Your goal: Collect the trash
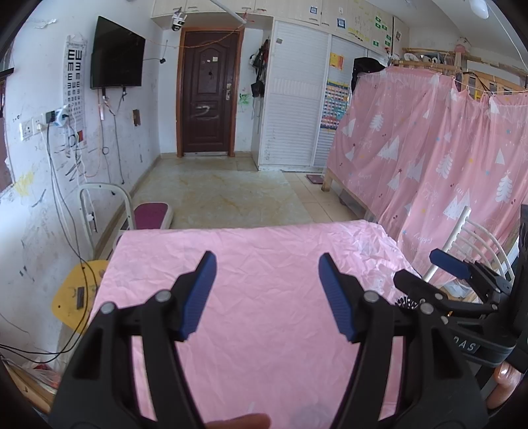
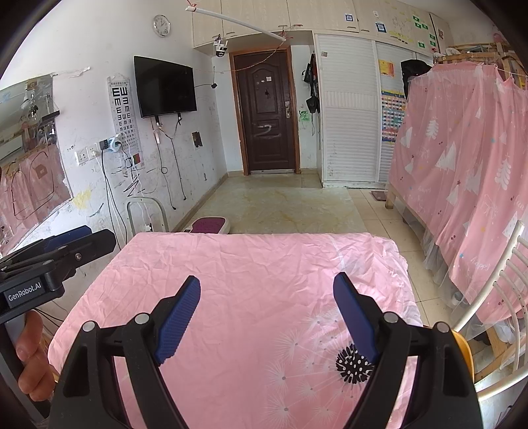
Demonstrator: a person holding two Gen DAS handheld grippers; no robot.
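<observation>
"GenRobot.AI" on left hand-held gripper (image 2: 59,242) | "E" rows on eye chart (image 2: 122,109) | other txt unreadable

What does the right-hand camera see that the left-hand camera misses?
Only the right wrist view shows the wall clock and the mirror on the left wall. Only the left wrist view shows the yellow chair seat beside the table. Both show the pink tablecloth, the dark door, the television, the eye chart, and both open, empty grippers: left gripper, right gripper.
</observation>
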